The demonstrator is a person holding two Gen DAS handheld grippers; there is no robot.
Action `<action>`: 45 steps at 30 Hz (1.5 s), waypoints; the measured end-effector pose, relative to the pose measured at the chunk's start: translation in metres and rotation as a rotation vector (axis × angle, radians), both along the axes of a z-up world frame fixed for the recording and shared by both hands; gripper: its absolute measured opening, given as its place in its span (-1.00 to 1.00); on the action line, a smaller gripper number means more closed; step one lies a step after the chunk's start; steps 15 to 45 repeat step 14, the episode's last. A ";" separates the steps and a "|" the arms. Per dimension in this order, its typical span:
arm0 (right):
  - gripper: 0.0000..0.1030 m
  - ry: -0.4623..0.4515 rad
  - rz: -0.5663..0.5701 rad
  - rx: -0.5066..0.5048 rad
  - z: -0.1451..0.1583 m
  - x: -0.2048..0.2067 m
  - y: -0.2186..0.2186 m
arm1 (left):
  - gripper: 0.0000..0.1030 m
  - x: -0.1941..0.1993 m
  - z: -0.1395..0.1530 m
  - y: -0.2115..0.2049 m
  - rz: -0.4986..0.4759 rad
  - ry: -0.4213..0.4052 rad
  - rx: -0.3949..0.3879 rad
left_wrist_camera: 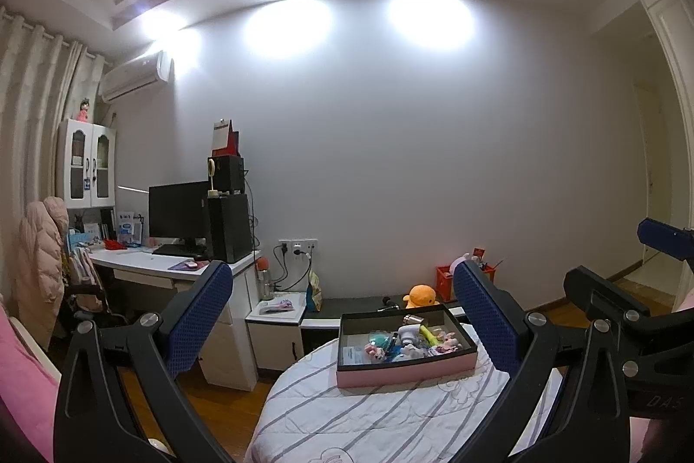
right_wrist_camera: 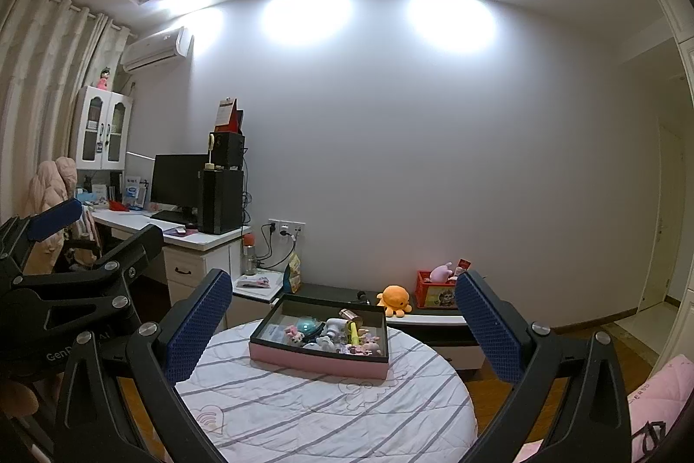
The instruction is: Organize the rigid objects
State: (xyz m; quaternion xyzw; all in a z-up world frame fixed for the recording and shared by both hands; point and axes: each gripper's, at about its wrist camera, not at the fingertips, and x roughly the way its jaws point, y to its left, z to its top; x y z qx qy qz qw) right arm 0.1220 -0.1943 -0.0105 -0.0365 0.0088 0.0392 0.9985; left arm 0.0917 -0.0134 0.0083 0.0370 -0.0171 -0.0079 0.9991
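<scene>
From the left wrist cam, the left gripper (left_wrist_camera: 342, 315) hung spread wide with nothing in it, well back from the pink box (left_wrist_camera: 405, 341) on the striped bedspread (left_wrist_camera: 347, 411), small toys and bottles (left_wrist_camera: 410, 339) heaped inside. Right wrist cam: the right gripper (right_wrist_camera: 342, 326) was just as splayed and bare. Honestly that fits either sorting about to happen or already finished, so I couldn't call the step.

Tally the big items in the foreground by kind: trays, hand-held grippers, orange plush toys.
Pink tray: 1
Hand-held grippers, left hand-held gripper and right hand-held gripper: 2
Orange plush toy: 1
Total: 4
</scene>
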 end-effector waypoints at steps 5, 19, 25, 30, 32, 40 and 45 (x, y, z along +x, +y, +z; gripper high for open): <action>1.00 0.002 -0.001 -0.002 -0.001 0.001 -0.001 | 1.00 0.000 -0.001 -0.002 0.005 -0.005 0.007; 1.00 0.001 -0.005 -0.003 -0.002 0.004 -0.002 | 1.00 0.000 0.001 -0.001 0.006 -0.003 0.009; 1.00 0.001 -0.005 -0.003 -0.002 0.004 -0.002 | 1.00 0.000 0.001 -0.001 0.006 -0.003 0.009; 1.00 0.001 -0.005 -0.003 -0.002 0.004 -0.002 | 1.00 0.000 0.001 -0.001 0.006 -0.003 0.009; 1.00 0.001 -0.005 -0.003 -0.002 0.004 -0.002 | 1.00 0.000 0.001 -0.001 0.006 -0.003 0.009; 1.00 0.001 -0.005 -0.003 -0.002 0.004 -0.002 | 1.00 0.000 0.001 -0.001 0.006 -0.003 0.009; 1.00 0.001 -0.005 -0.003 -0.002 0.004 -0.002 | 1.00 0.000 0.001 -0.001 0.006 -0.003 0.009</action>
